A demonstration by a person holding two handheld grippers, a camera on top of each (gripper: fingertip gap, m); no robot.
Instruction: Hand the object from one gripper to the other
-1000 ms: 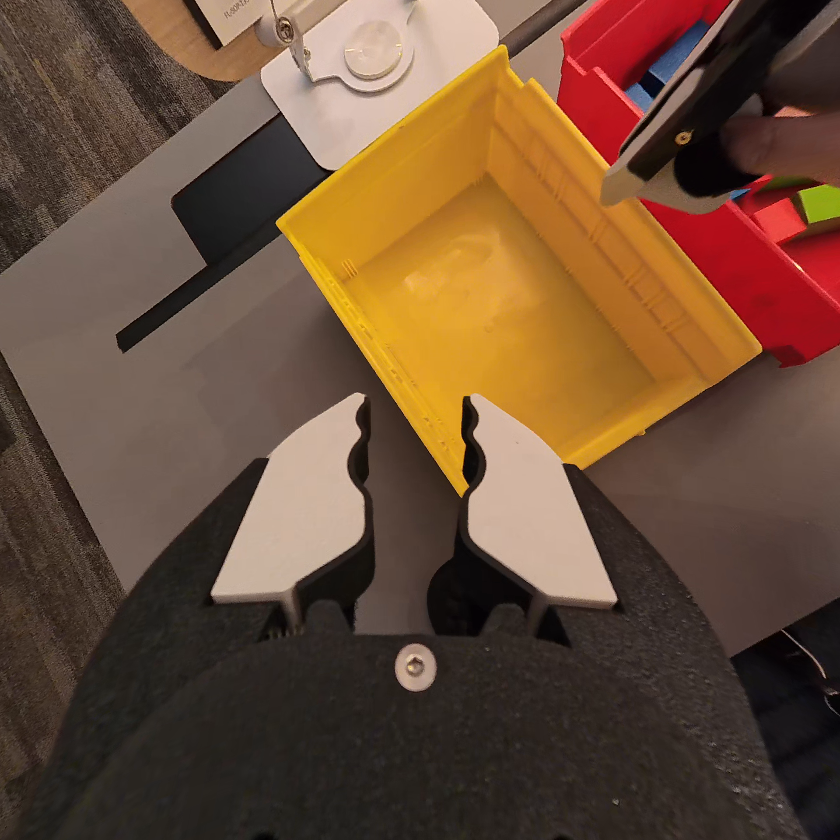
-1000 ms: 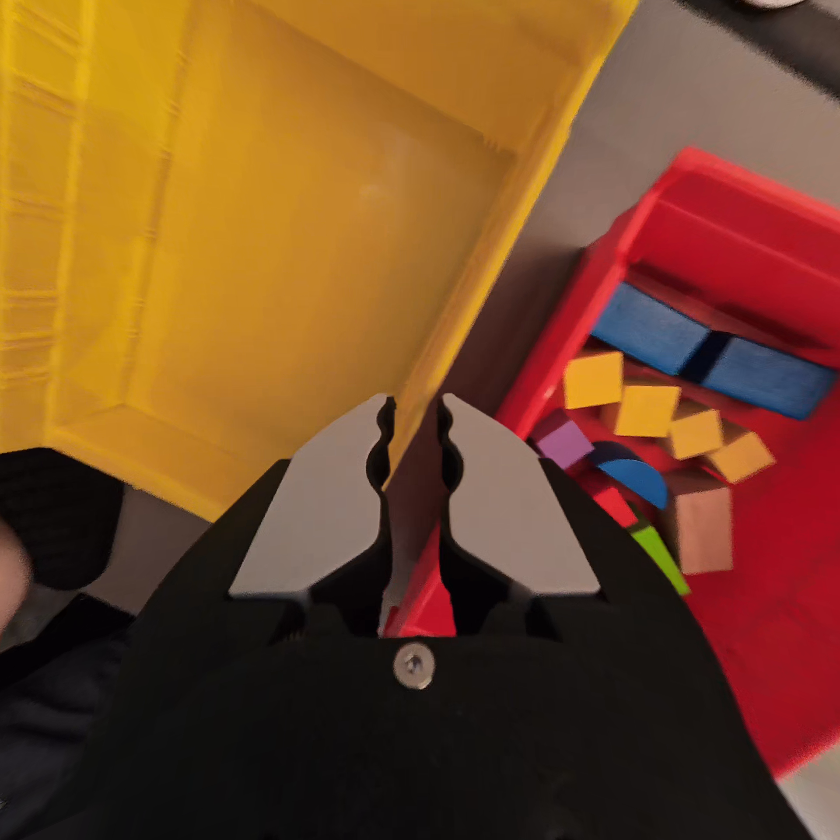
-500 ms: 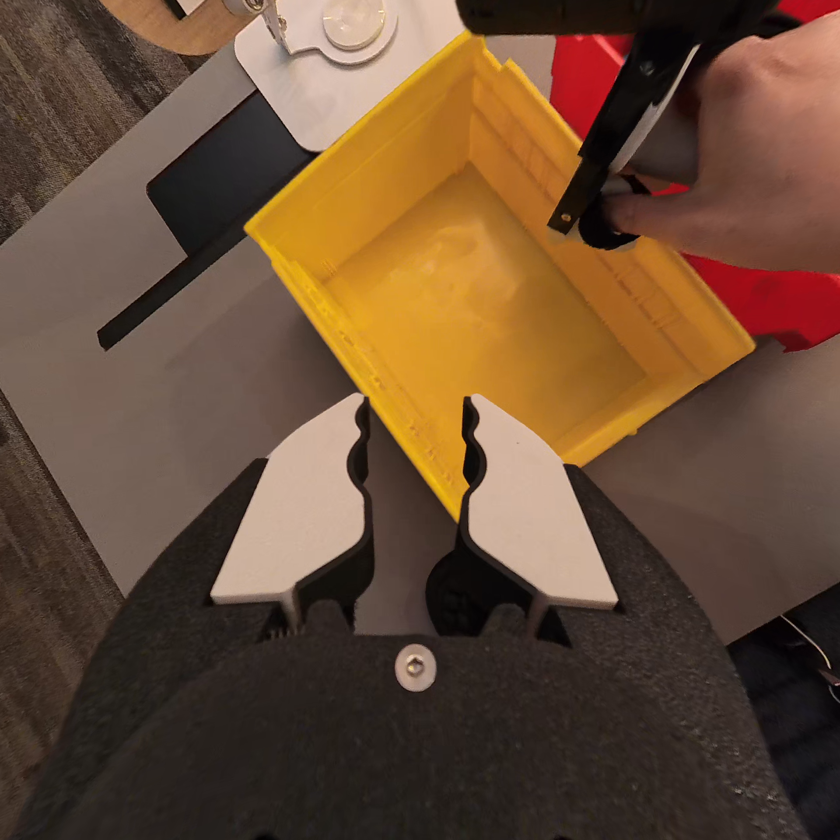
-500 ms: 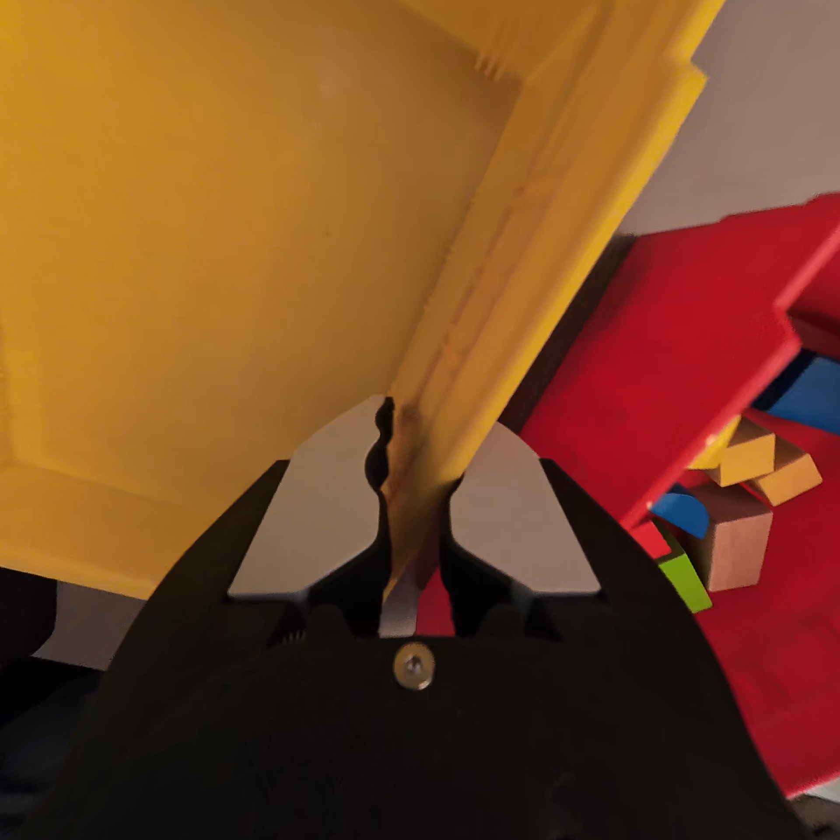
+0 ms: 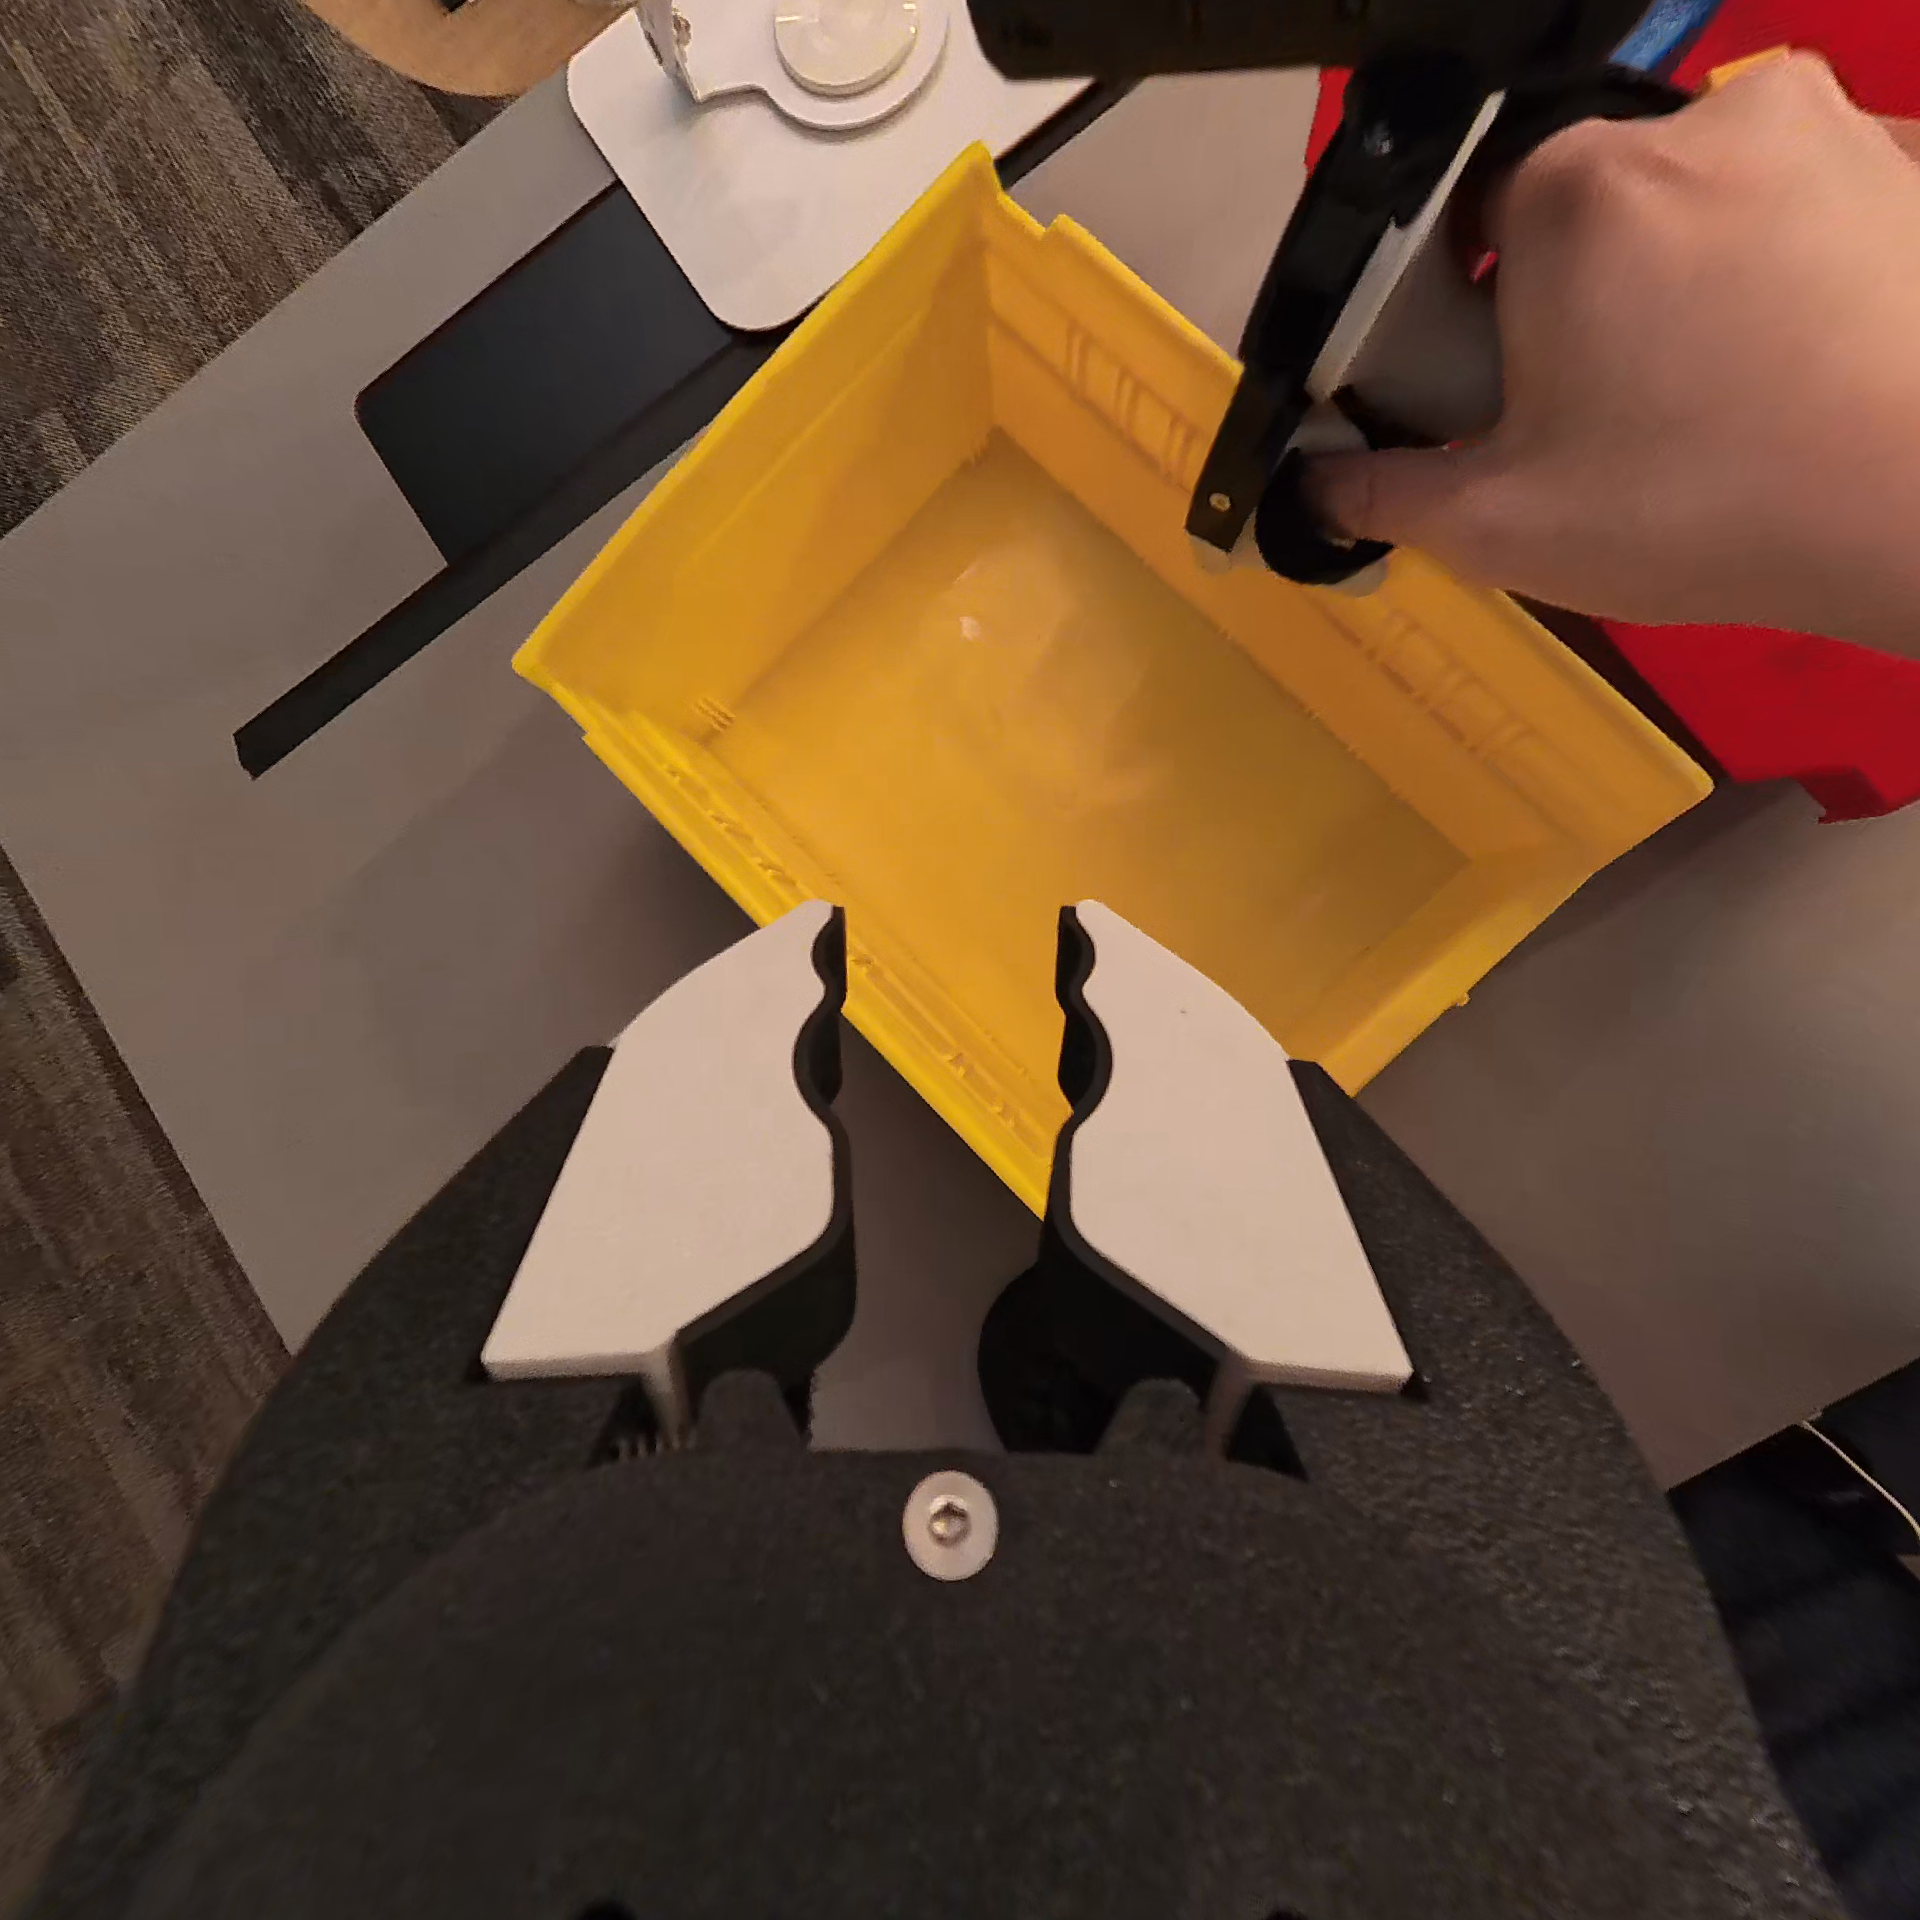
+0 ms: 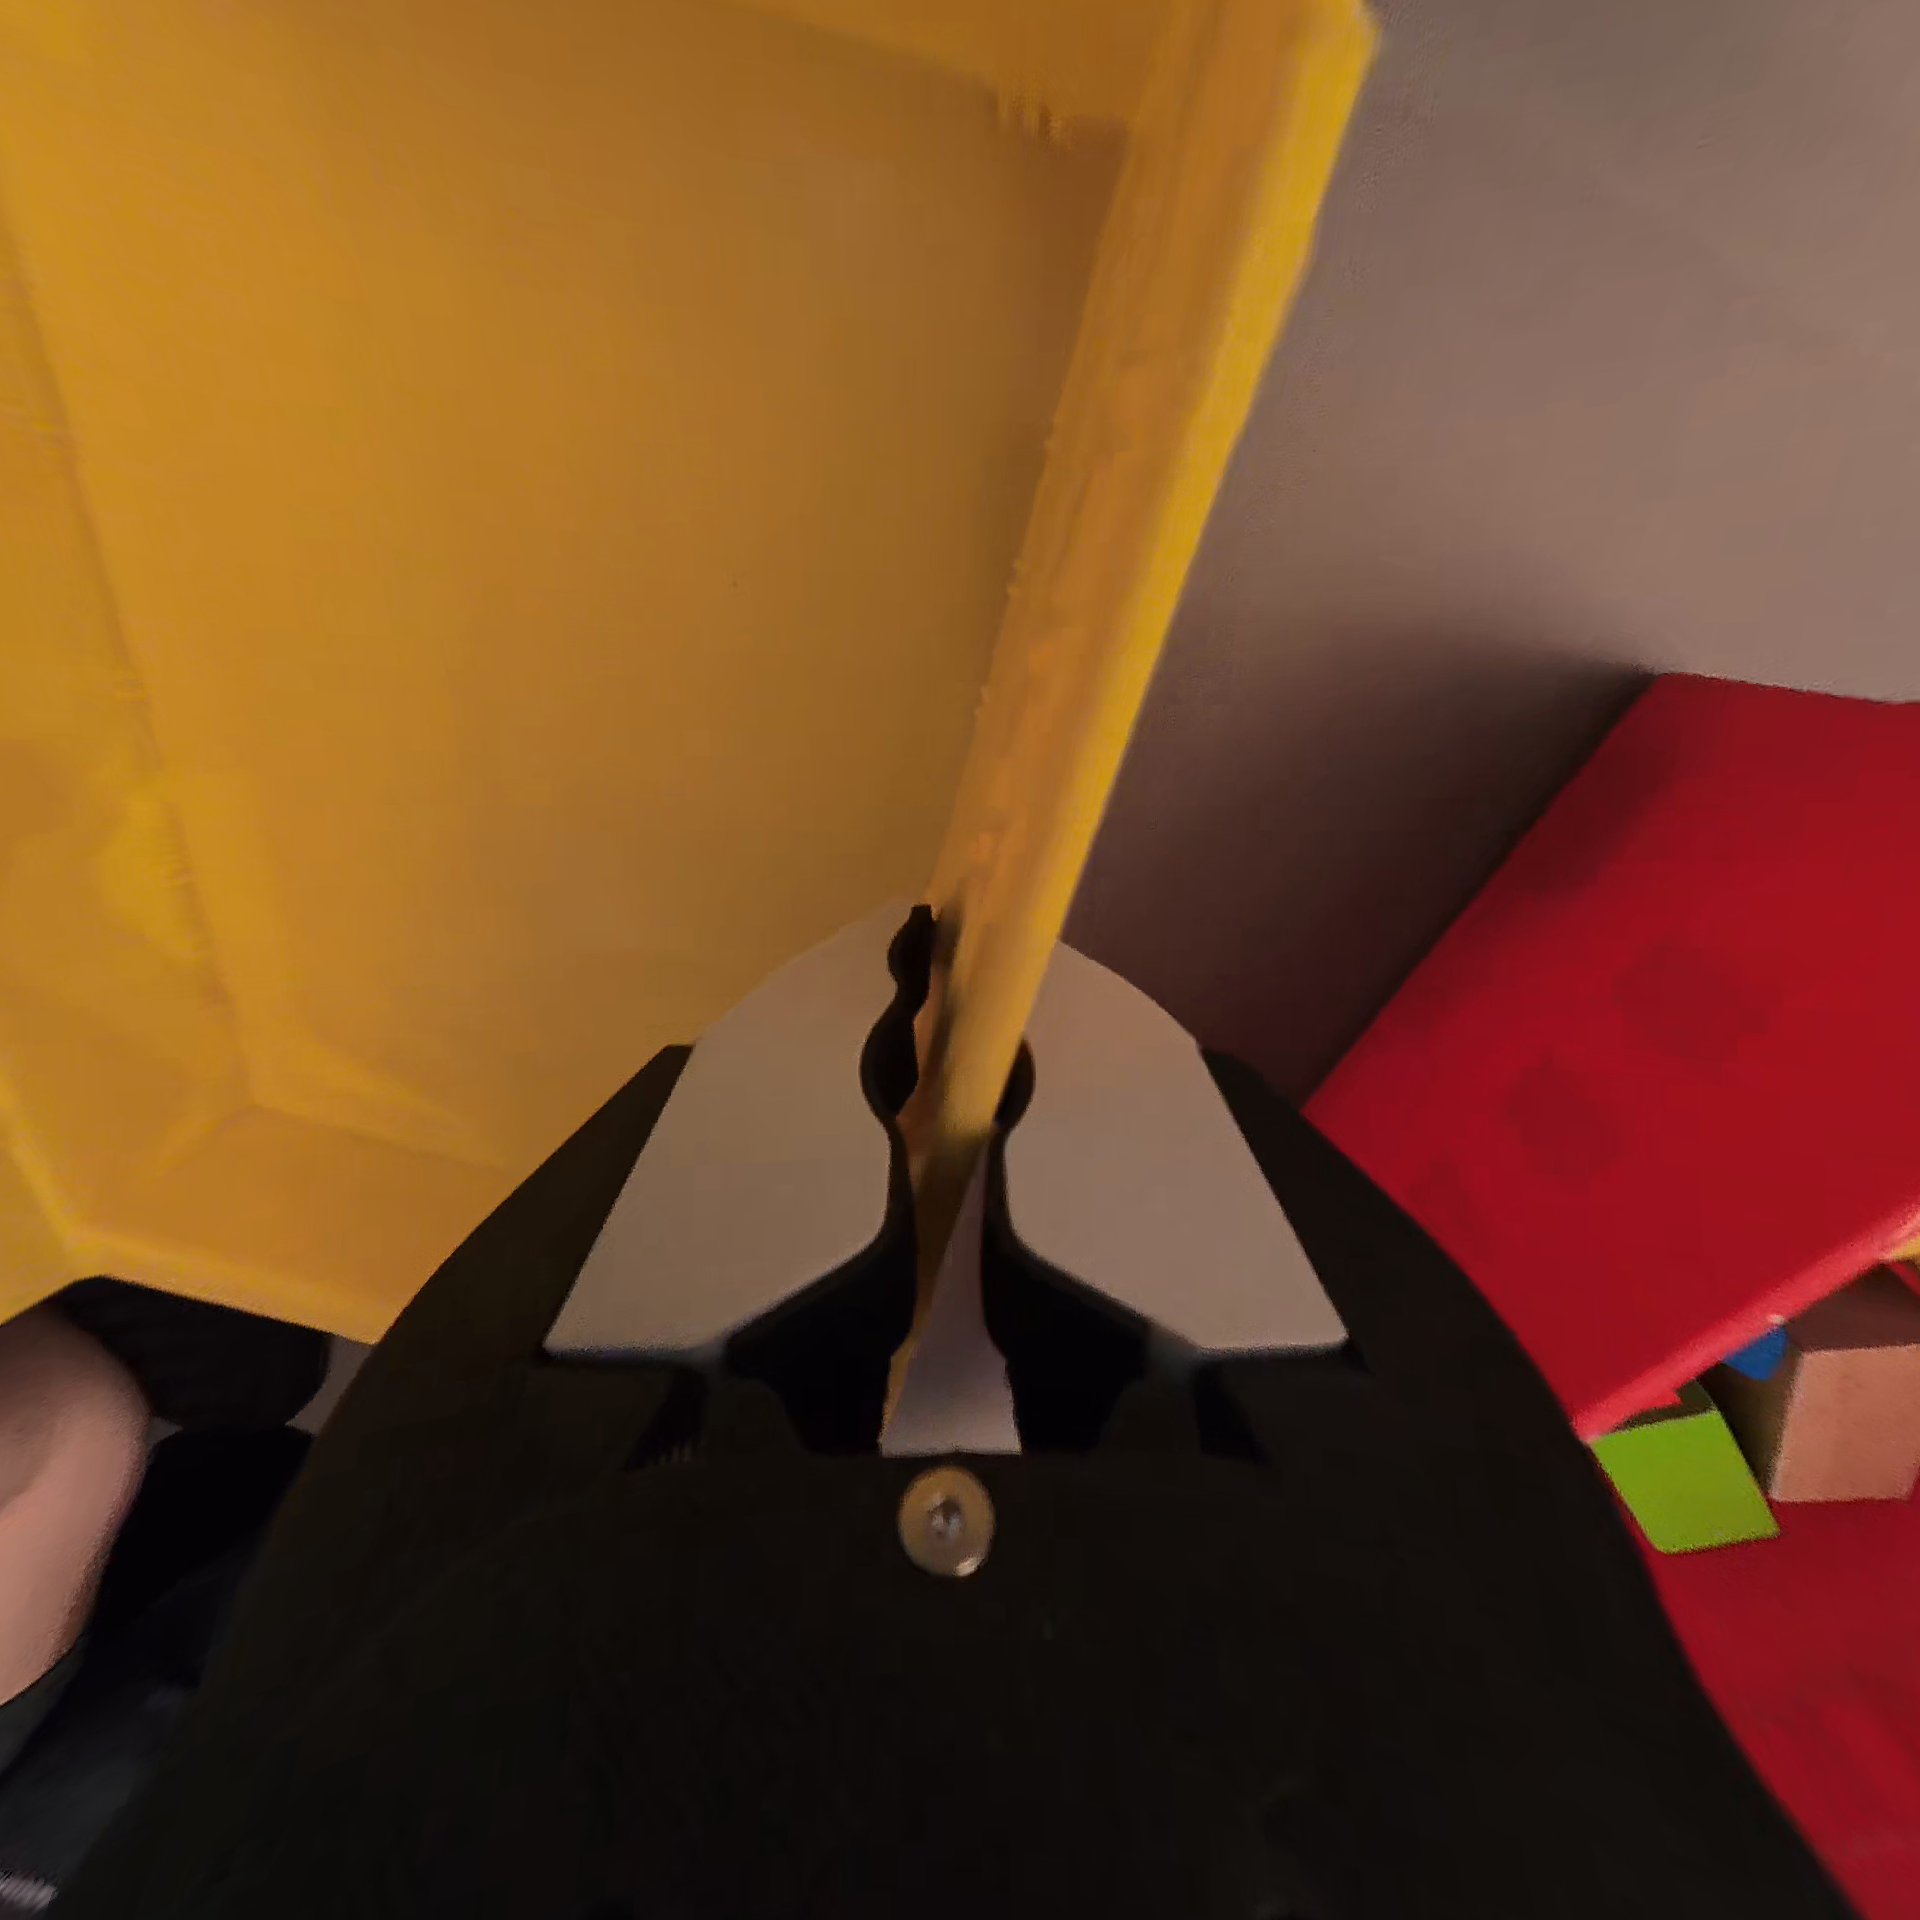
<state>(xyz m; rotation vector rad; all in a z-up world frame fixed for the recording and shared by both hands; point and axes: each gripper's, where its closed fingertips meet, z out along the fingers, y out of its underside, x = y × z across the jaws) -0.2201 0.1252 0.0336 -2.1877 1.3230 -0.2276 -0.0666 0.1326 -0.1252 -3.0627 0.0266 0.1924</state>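
Observation:
An empty yellow bin (image 5: 748, 582) sits on the grey table (image 5: 312, 883). My left gripper (image 5: 951, 920) is open and empty, hovering above the bin's near corner. My right gripper (image 6: 971, 935) straddles the bin's right side wall (image 6: 1143, 520), one finger inside and one outside, closed on the wall. It also shows in the left wrist view (image 5: 1288, 551), held by a hand (image 5: 1662, 416), at the bin's far right wall.
A red bin (image 6: 1662, 987) stands right beside the yellow one, holding a green block (image 6: 1683, 1486) and a brown block (image 6: 1849, 1423). A white base plate (image 5: 758, 177) and a dark panel (image 5: 520, 395) lie behind the yellow bin. The table edge and carpet are to the left.
My right gripper came down from above the gap between the bins onto the yellow bin's right wall and its jaws narrowed on it. My left gripper stayed open and rose slightly.

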